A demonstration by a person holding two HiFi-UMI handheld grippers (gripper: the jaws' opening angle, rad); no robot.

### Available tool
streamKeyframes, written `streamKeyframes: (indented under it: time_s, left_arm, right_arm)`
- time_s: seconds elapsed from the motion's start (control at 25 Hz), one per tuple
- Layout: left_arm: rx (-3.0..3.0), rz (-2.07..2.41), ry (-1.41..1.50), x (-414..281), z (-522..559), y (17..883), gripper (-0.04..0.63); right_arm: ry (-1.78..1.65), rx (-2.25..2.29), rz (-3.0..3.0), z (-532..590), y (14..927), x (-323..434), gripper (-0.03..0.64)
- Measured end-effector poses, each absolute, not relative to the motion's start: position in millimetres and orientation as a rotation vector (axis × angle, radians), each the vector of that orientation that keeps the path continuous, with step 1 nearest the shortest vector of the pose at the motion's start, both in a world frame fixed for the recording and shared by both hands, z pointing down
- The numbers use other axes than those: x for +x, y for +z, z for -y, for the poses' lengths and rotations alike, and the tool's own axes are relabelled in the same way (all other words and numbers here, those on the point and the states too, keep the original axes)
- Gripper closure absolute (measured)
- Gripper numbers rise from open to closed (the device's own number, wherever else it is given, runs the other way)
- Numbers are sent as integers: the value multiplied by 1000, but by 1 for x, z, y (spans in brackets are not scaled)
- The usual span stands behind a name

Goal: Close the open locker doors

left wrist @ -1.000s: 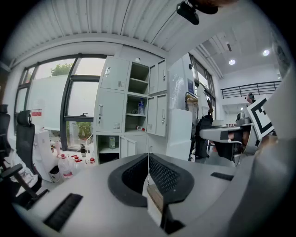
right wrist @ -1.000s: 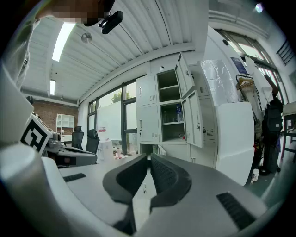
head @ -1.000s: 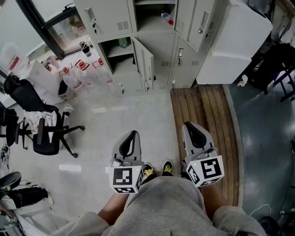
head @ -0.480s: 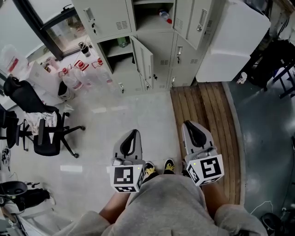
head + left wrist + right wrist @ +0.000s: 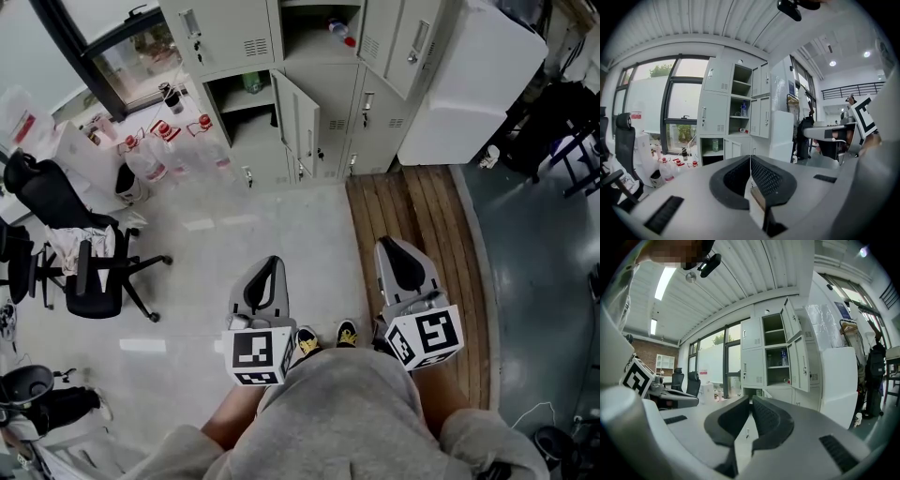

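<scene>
Black office chair [image 5: 89,272] far left on the pale floor [image 5: 234,244], with clear red-capped bottles [image 5: 155,155] grouped just beyond it by the window [image 5: 141,56]. Next along is the pale grey locker bank [image 5: 225,42] against the far wall, doors not yet closed. Low compartment [image 5: 239,98] is open with something green inside, and its door [image 5: 300,122] is swung out toward the camera. The column to its right is open too, with a red-capped bottle [image 5: 339,33] on the shelf. The right gripper view shows two doors there, upper [image 5: 790,319] and middle [image 5: 801,364], both swung out to the right. A big white box-like unit [image 5: 469,84] stands just right of the lockers, a wooden platform [image 5: 422,244] runs along the floor in front of it, and dark bags hang at the far right edge. Left tongs [image 5: 270,274] are pressed together with nothing between them, aimed at the lockers but well apart from them. Person's shoes [image 5: 319,342] show between the two tools. Right tongs [image 5: 389,251] are over the platform edge, also closed together and empty — well short of any door.
</scene>
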State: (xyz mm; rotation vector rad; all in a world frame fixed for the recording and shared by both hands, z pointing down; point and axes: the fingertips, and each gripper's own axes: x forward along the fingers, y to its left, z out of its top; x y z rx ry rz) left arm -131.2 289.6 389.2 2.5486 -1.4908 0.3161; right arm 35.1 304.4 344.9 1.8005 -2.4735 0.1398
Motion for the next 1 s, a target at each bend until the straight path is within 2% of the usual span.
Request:
streamKeyframes:
  time_s: [0.4, 1.0]
  left_arm:
    - [2519, 1528, 275, -178, -280, 389, 580]
    - [2535, 1542, 239, -182, -244, 394, 580]
  right_arm:
    - [116, 1739, 2485, -302, 344, -7, 575]
    - [56, 1741, 2495, -265, 350, -12, 575]
